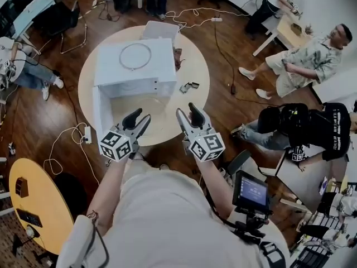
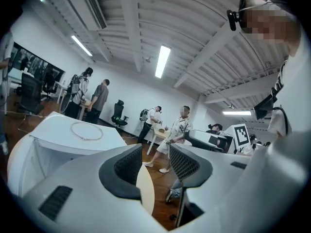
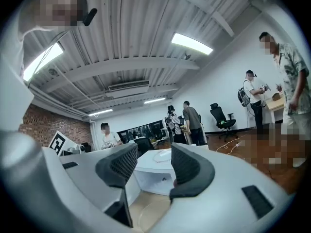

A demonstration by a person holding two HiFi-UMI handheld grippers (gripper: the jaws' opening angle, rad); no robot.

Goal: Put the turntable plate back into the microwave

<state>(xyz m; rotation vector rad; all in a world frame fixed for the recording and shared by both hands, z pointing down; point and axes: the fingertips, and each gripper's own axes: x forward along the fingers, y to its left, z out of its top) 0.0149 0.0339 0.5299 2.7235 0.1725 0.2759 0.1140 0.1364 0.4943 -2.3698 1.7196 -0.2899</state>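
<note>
Head view: white microwave [image 1: 134,66] sits on the round tabletop [image 1: 198,102] with its door [image 1: 101,113] swung open to the left and a roller ring [image 1: 135,56] lying on its roof. The left gripper [image 1: 139,119] and right gripper [image 1: 188,113] hang side by side over the near edge of the tabletop, both with jaws spread and nothing in them.

Left gripper view: jaws well apart and empty, with the microwave [image 2: 73,140] and ring [image 2: 86,131] off to the left.

Right gripper view: jaws parted and empty, microwave [image 3: 155,171] straight ahead. A faint round outline on the tabletop [image 3: 141,203] in front of it looks like the clear turntable plate [image 3: 149,215], so it's outside the microwave.
</note>
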